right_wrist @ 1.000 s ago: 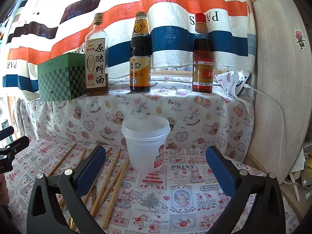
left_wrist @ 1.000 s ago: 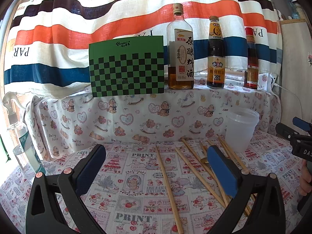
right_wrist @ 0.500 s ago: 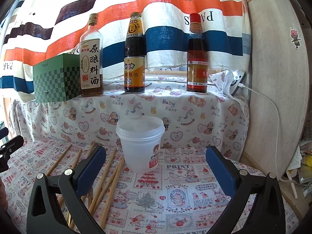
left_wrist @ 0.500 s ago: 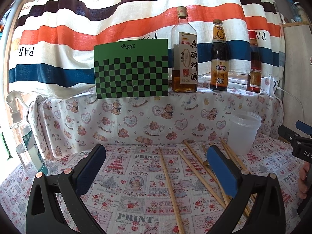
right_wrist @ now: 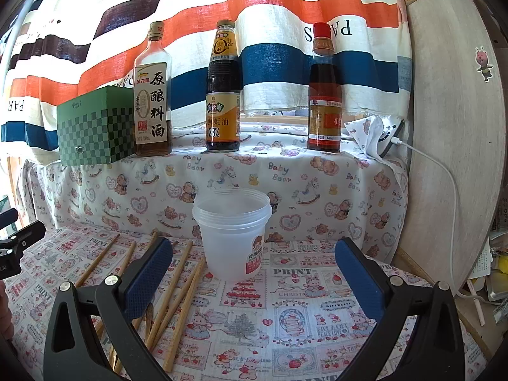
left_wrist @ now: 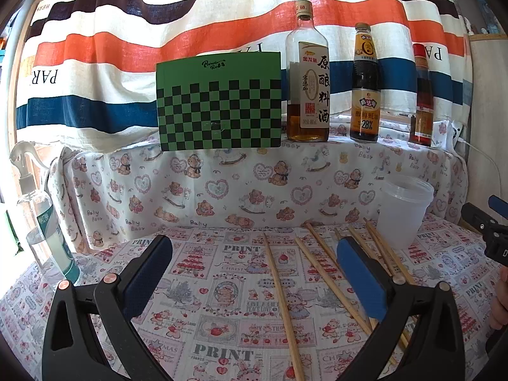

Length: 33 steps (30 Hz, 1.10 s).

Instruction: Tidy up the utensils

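chopsticks, the thin pale wooden chopsticks (left_wrist: 279,289) lying loose between and beyond your released left claw (left_wrist: 254,257), are light, stiff and prone to roll; pinch one mid-length. your right claw (right_wrist: 254,260), also released, shows the translucent plastic tub (right_wrist: 235,235) dead ahead and empty inside; the left view sees only its outside.
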### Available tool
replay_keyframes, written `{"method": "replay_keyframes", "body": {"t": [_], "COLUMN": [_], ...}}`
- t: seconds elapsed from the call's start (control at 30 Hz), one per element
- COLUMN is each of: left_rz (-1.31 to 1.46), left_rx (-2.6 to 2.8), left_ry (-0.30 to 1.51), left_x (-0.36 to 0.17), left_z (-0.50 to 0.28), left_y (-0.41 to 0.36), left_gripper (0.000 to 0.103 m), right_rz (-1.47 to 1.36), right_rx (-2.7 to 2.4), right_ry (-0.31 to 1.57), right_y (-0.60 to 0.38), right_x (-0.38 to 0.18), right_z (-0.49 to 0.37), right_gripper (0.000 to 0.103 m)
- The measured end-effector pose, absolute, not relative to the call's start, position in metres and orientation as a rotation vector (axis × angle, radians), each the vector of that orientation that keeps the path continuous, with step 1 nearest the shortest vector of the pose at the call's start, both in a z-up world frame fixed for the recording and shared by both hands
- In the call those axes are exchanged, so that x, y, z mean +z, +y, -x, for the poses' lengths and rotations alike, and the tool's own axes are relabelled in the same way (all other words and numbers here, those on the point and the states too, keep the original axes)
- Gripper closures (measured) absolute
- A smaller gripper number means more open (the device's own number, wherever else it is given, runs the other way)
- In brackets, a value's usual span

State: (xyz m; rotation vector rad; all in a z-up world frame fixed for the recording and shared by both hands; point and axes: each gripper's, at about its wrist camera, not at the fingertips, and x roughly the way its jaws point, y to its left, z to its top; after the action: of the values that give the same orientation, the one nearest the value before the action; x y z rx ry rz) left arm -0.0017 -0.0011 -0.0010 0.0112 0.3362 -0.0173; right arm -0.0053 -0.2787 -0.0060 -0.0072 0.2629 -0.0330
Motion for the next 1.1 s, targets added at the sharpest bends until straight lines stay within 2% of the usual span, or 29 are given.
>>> {"method": "replay_keyframes", "body": {"t": [1.1], "left_rz": [-0.021], "left_rx": [-0.026], "left_ry": [0.354], "left_x": [-0.0015], "left_z": [0.0], "left_y": [-0.0027], "left_gripper": [0.0], "right_rz": [0.005], "right_rx": [-0.039], "right_ry": [0.268], "right_y": [-0.2789], "right_x": [-0.0073], "right_z": [0.0031], "right_gripper": [0.0]}}
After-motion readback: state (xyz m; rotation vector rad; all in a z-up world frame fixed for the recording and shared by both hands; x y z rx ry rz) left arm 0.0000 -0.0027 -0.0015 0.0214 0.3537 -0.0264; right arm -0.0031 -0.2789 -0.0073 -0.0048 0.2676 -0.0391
